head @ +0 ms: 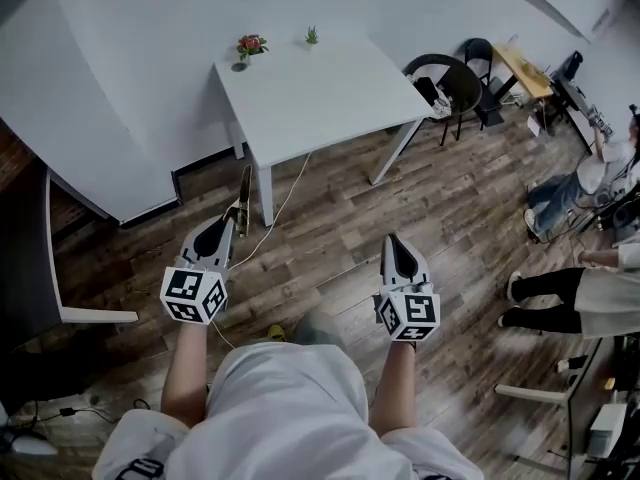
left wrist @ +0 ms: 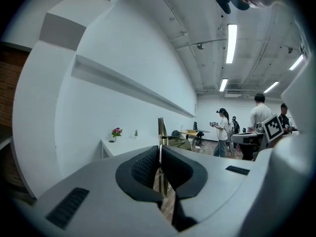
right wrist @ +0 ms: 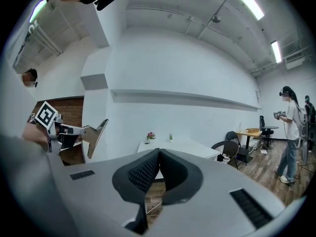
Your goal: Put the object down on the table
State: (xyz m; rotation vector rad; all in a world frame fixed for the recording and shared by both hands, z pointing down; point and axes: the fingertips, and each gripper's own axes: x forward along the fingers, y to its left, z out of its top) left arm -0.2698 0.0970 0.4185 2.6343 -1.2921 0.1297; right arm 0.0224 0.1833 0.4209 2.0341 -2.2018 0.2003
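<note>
**Left gripper grasping tool, short of table**

Left gripper (left wrist: pixel 159 154) is clenched on a thin, flat metal tool (left wrist: pixel 161 127). The blade projects past ribbed black pads, above wood-plank floor (head: pixel 330 228). Right gripper (right wrist: pixel 158 154) is pressed closed with nothing between its pads. Beyond stands a smooth white rectangular table (head: pixel 320 98) with 2 small plants at its far edge: 1 pink-flowered (head: pixel 250 45), 1 green (head: pixel 311 36).

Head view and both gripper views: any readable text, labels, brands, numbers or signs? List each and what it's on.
No words or numbers can be read in any view.
left marker cube: black-and-white square markers, patterns only, no letters.
right marker cube: the same, patterns only.
Dark marks on the person's white clothing: cut off at the frame's edge, unreadable.
</note>
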